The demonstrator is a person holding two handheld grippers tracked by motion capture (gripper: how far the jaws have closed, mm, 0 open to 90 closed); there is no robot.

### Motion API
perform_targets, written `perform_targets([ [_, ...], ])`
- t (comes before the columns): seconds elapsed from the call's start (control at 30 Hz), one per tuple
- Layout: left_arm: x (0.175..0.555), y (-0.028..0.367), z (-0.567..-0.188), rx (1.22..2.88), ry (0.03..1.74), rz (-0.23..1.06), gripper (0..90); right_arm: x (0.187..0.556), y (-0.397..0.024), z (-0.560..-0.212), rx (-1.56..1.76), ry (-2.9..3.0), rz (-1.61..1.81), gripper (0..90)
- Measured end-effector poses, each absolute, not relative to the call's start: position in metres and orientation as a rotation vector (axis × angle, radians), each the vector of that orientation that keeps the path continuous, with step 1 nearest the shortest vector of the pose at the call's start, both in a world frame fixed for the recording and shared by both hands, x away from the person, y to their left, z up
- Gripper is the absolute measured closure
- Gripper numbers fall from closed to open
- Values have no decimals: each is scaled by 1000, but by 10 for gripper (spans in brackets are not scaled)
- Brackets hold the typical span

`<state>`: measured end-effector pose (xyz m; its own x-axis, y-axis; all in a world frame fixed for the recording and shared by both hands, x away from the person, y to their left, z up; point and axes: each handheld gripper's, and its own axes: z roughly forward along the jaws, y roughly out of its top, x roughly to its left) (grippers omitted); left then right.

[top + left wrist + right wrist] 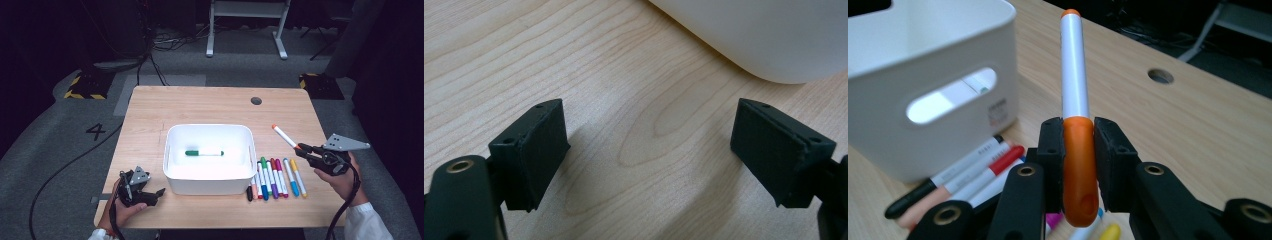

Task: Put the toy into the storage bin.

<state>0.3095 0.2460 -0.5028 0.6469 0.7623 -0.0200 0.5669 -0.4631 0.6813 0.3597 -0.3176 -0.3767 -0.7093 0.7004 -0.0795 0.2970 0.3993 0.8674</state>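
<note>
Left gripper [159, 191] rests low on the pale wooden table [210, 107], jaws spread wide with nothing between them, just beside the white plastic bin [172, 176]. Inside that bin lies a green-capped white marker [204, 153]. At the right, the right gripper [300, 147] pinches an orange-capped white marker [285, 137], lifted above the row of coloured markers [276, 179].

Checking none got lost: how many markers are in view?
10: a green one in the white bin, an orange one in the right claw, eight in the row beside the bin.
</note>
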Motion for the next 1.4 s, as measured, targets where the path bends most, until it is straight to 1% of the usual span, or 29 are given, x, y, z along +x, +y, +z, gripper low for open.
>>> perform_targets([
  [0.07, 310, 246, -503, 2198, 1028, 379, 153, 360, -312, -372, 830, 2230, 1243, 752],
  [0.17, 310, 246, -503, 2198, 1028, 379, 153, 361, -292, -357, 736, 2267, 1251, 753],
  [0.27, 310, 246, -503, 2198, 1028, 379, 153, 361, -282, -352, 702, 2282, 1258, 753],
  [0.3, 310, 246, -503, 2198, 1028, 379, 153, 362, -269, -347, 662, 2303, 1252, 753],
  [0.4, 310, 246, -503, 2198, 1028, 378, 153, 364, -259, -343, 635, 2323, 1243, 753],
  [0.5, 310, 246, -503, 2198, 1028, 379, 153, 367, -236, -338, 574, 2369, 1255, 753],
  [0.53, 310, 246, -503, 2198, 1028, 379, 153, 367, -236, -338, 574, 2369, 1255, 753],
  [0.6, 310, 246, -503, 2198, 1028, 379, 153, 370, -216, -339, 530, 2413, 1242, 753],
  [0.97, 310, 246, -503, 2198, 1028, 379, 153, 379, -159, -350, 382, 2570, 1195, 752],
  [1.4, 310, 246, -503, 2198, 1028, 381, 153, 388, -124, -365, 286, 2776, 1101, 752],
])
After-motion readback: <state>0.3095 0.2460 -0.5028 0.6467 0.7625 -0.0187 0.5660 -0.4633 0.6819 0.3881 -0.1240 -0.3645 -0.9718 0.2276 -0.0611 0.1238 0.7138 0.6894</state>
